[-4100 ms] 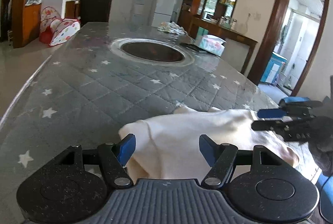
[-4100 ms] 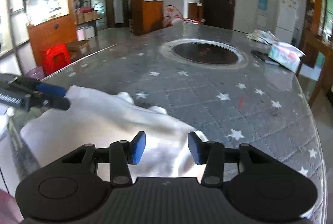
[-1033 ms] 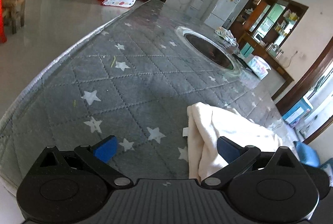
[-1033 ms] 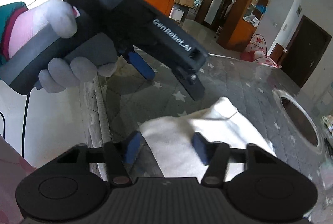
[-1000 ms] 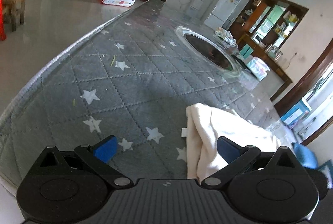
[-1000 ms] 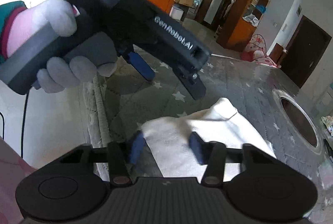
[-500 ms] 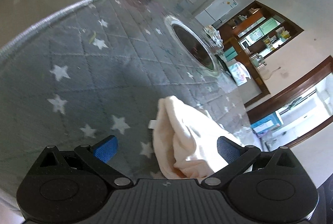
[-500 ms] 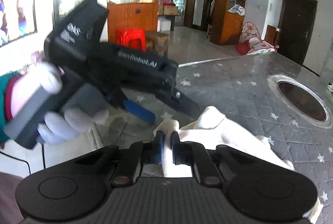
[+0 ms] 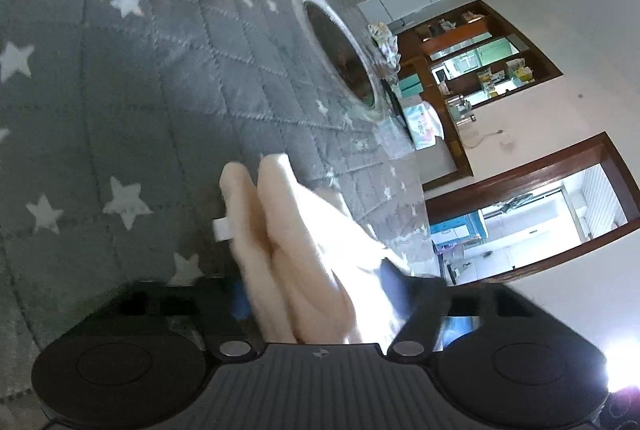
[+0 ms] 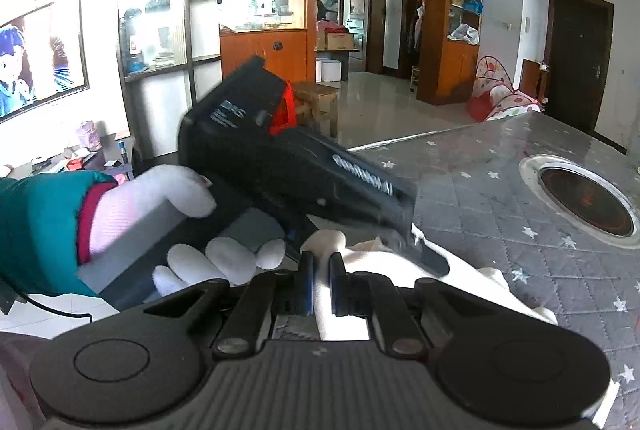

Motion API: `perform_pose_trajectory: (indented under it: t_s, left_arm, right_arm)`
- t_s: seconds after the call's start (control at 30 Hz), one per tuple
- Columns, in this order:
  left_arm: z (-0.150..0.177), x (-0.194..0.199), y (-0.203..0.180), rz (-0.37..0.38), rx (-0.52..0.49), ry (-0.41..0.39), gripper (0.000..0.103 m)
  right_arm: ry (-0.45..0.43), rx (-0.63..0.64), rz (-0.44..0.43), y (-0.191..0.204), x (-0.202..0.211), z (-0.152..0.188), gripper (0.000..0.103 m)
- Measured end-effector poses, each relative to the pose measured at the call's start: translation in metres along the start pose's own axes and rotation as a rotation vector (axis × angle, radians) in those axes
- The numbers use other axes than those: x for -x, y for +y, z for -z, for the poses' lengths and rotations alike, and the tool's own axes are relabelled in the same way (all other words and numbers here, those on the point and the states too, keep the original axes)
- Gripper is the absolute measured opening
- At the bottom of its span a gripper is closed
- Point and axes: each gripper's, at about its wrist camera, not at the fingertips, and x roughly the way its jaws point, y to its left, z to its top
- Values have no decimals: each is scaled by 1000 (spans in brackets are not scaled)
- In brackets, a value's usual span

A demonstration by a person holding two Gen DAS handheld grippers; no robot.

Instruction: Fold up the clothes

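A cream garment (image 9: 304, 250) lies bunched near the front edge of the grey star-quilted table (image 9: 120, 110). My left gripper (image 9: 314, 290) is tilted sideways, and thick folds of the cloth fill the narrowed gap between its blue pads. In the right wrist view a white-gloved hand (image 10: 180, 190) holds that left tool just ahead and to the left, its fingers over the same cloth. My right gripper (image 10: 320, 282) is shut on an edge of the garment (image 10: 460, 282), which trails off to the right over the table (image 10: 500, 210).
A round dark recess (image 10: 584, 198) sits in the table's middle. A tissue pack (image 9: 424, 122) lies at the far side. The table's near edge is right below both grippers. Wooden cabinets (image 10: 264, 46) and a play tent (image 10: 500, 98) stand beyond.
The left gripper's fingers have drawn in from wide open onto the bunched cloth, and the tool has rolled sideways. The right gripper shut on the garment's edge and stays shut.
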Motion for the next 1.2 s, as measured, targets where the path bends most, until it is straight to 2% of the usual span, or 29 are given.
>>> perform_pose_trajectory:
  t_s: [0.07, 0.13, 0.3, 0.33, 0.47, 0.53, 0.67, 0.7, 0.8, 0.93, 1.13, 1.2]
  left_arm:
    - [1, -1, 2, -1, 3, 3, 32]
    - [2, -1, 3, -1, 6, 6, 26]
    - [4, -2, 7, -3, 14, 14, 24]
    - [4, -3, 8, -3, 15, 16, 24]
    - [6, -4, 11, -4, 21, 21, 24]
    - [7, -3, 10, -8, 14, 20, 24]
    - [8, -3, 8, -18, 1, 16, 24]
    - [9, -2, 7, -21, 0, 15, 24]
    - [10, -1, 6, -26, -5, 14, 24]
    - [10, -1, 5, -33, -9, 12, 24]
    - [12, -2, 4, -40, -15, 5, 25]
    - [13, -2, 4, -42, -18, 1, 25]
  right_arm:
    - [3, 1, -9, 0, -1, 3, 7]
    - [8, -12, -15, -3, -1, 5, 10]
    - [0, -42, 6, -13, 10, 14, 21]
    - [4, -59, 25, -19, 14, 17, 25]
    - [19, -127, 101, -42, 28, 31, 28]
    - [29, -172, 173, -60, 37, 42, 34]
    - [44, -284, 310, -99, 51, 63, 38]
    - [47, -305, 346, -107, 53, 69, 43]
    - [51, -378, 415, -134, 56, 86, 45]
    - [40, -483, 447, -158, 58, 103, 46]
    - [7, -594, 396, -174, 53, 115, 46]
    - [0, -591, 377, -173, 50, 114, 46]
